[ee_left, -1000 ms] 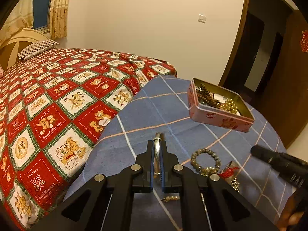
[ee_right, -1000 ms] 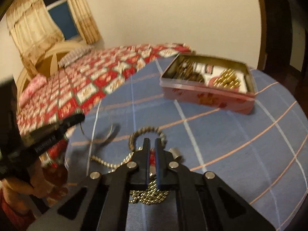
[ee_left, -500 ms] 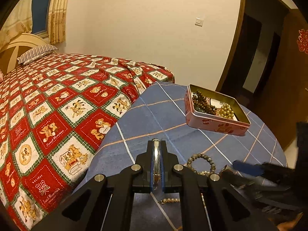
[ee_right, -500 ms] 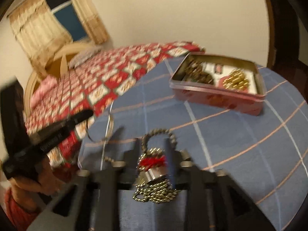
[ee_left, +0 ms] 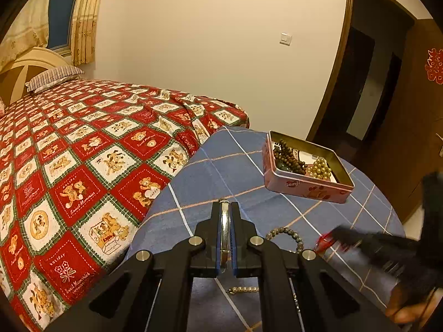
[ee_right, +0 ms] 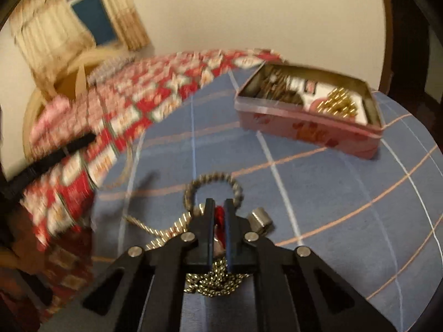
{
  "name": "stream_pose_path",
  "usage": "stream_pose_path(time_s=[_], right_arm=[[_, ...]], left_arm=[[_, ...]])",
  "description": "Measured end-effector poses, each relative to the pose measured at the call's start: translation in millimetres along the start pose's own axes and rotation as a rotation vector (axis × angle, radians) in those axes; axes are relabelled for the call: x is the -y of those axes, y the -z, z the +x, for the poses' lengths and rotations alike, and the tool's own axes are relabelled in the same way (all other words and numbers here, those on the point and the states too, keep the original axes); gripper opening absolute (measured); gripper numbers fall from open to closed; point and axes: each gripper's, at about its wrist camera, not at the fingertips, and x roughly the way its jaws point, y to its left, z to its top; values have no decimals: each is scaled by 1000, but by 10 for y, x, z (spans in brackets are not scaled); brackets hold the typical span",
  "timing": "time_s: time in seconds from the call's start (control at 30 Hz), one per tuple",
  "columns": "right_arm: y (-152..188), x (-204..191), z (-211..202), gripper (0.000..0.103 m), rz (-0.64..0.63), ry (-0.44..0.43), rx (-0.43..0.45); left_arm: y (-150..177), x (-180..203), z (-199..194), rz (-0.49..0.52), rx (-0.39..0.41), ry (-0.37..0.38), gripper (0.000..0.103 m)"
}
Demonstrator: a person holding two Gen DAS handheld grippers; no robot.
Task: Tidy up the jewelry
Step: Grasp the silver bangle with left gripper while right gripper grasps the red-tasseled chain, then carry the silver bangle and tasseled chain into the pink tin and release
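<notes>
While seen from the left wrist, left gripper (ee_left: 225,232) clenched on a silver bangle (ee_left: 224,228), tin (ee_left: 304,186) already part-filled ahead. From the right wrist, right gripper (ee_right: 218,221) clamped on a red tassel (ee_right: 219,215); beaded bracelet (ee_right: 213,186) and gold chain (ee_right: 213,282) unsorted on the cloth.

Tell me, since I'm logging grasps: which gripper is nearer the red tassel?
Right. The right gripper has its fingers closed around the red tassel; the left gripper, holding a silver bangle, is off to its left.

Tin (ee_left: 304,186) on table (ee_left: 221,171); bracelet (ee_left: 286,235) nearer; bed (ee_left: 83,144) left.
</notes>
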Motion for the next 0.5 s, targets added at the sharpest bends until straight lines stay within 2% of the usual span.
stream_pose_path(time_s=[0.07, 0.2, 0.37, 0.5], right_arm=[[-105, 81, -185, 9, 49, -35, 57], [-228, 172, -425, 9, 98, -42, 129], [-284, 218, -547, 9, 105, 4, 176], [-289, 265, -585, 9, 115, 1, 185]], left_arm=[[-18, 12, -19, 0, 6, 4, 4], [-38, 52, -37, 6, 13, 10, 4], [-62, 117, -42, 17, 17, 23, 4], [-95, 182, -22, 28, 19, 36, 4]])
